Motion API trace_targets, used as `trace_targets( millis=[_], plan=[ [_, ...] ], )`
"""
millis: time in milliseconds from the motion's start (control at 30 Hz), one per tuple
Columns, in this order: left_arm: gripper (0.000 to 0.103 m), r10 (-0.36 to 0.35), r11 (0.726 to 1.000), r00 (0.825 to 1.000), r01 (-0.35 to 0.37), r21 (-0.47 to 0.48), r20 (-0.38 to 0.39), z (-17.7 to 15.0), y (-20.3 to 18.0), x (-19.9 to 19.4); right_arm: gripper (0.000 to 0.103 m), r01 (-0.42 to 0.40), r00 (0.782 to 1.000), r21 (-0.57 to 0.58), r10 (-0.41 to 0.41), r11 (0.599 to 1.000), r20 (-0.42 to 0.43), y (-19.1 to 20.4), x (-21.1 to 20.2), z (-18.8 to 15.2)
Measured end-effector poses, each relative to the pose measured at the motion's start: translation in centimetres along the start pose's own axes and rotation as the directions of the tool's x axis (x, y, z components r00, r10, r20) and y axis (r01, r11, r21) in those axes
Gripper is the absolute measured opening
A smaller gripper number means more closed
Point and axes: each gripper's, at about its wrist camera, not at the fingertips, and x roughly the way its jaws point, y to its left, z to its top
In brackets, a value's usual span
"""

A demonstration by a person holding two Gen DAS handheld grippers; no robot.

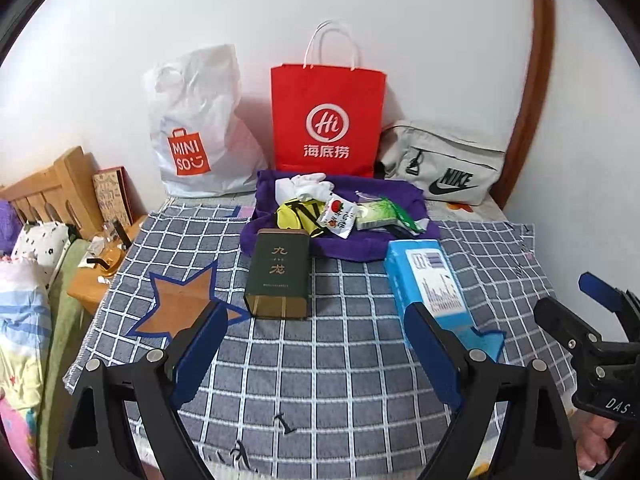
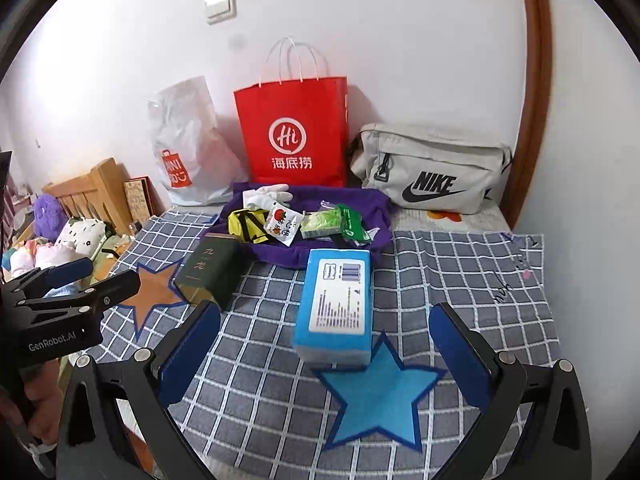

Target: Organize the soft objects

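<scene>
red bag [image 1: 328,120]: "Hi" | white bag [image 1: 196,128]: "MINISO" | grey pouch [image 1: 444,164]: "NIKE" | both grippers' fingers [image 1: 200,344] [image 2: 456,344] apart, empty

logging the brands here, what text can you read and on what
"MINISO": white plastic bag
"Hi" with "海底捞": red paper bag
"NIKE": grey pouch
"九龙": dark green tin
"GenRobot.AI": left gripper
"DAS": right gripper
Blue box label and snack packets: too small to read

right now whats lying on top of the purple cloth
On the purple cloth: a white glove, a yellow and black item, a strawberry sachet and green packets. Anything beneath them is covered.
</scene>
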Motion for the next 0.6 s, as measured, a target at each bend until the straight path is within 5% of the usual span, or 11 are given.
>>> trace_targets(
  millis=[600],
  plan=[
    [0.090, 0.008, 1.000, 0.994, -0.011, 0.027, 0.110, -3.1, -1.1, -6.5, 0.103, 0.014, 0.998, -0.009, -0.013, 1.000, 0.060, 0.7, -5.8, -3.4]
  ],
)
